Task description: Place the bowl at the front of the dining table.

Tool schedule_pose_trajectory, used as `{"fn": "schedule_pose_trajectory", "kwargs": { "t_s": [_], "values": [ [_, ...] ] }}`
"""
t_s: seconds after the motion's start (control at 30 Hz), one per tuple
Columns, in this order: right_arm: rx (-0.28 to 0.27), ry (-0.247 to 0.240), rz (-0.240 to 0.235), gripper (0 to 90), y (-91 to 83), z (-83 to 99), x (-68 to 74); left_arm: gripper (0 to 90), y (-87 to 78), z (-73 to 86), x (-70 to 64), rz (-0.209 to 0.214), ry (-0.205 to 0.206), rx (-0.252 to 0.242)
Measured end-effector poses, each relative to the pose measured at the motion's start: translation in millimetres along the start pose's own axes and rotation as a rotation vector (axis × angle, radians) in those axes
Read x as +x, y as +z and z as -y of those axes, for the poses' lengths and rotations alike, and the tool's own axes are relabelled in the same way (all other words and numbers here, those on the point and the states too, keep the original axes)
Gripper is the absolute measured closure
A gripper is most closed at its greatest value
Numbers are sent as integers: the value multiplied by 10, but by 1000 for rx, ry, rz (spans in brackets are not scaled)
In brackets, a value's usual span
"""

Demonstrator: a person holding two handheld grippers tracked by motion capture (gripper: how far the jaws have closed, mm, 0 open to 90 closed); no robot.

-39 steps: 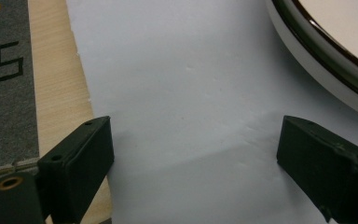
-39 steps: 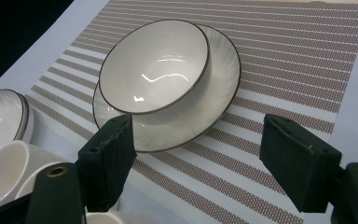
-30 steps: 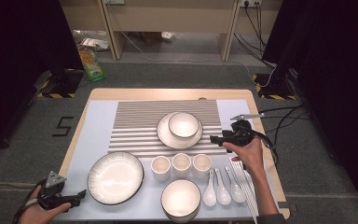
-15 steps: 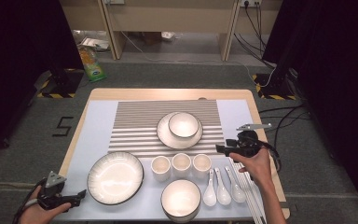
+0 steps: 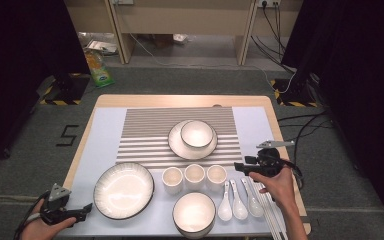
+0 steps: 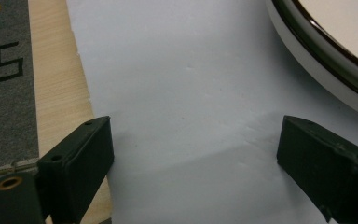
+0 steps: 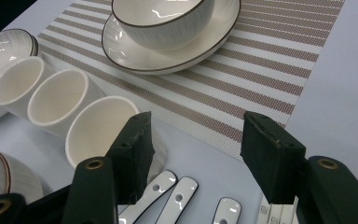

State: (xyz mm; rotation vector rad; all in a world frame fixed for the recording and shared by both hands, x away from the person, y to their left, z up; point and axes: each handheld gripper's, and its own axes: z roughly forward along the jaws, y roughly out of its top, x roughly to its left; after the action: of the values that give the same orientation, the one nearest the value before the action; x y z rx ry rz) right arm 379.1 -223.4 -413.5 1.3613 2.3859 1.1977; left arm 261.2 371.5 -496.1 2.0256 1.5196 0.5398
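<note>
since earlier frame my right gripper (image 5: 240, 166) drew back toward 5 o'clock, jaws apart, empty, poised over spoons (image 5: 238, 202) by cups (image 5: 194, 177), ready to pick. left gripper (image 5: 86, 207) parked open, 7 o'clock, beside plate (image 5: 123, 189).

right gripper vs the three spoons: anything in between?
Nothing. The open right gripper hangs just above the spoon handles; high view and right gripper view show bare blue mat there.

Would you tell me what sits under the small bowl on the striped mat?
The small bowl stands on a shallow plate, slightly off centre toward the far right rim. The plate rests on the striped mat. The plate's middle beneath the bowl is covered, so nothing there can be seen.
</note>
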Motion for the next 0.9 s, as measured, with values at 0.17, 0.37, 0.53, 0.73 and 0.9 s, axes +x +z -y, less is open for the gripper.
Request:
{"fn": "schedule_pose_trajectory", "kwargs": {
  "t_s": [0.17, 0.37, 0.53, 0.73, 0.9],
  "values": [
    [4, -4, -9, 449, -25, 72, 10, 98, 0, 5, 1, 0, 0, -4],
    [2, -6, -14, 455, -71, 132, 33, 98, 0, 5, 1, 1, 0, -3],
    [0, -11, -15, 457, -98, 197, 49, 98, 0, 5, 1, 1, 0, -3],
    [10, -13, -15, 460, -117, 288, 54, 98, 0, 6, 2, 1, 0, -4],
    [12, -7, -19, 462, -139, 355, 52, 98, 0, 6, 2, 1, 0, -4]
  ]
}}
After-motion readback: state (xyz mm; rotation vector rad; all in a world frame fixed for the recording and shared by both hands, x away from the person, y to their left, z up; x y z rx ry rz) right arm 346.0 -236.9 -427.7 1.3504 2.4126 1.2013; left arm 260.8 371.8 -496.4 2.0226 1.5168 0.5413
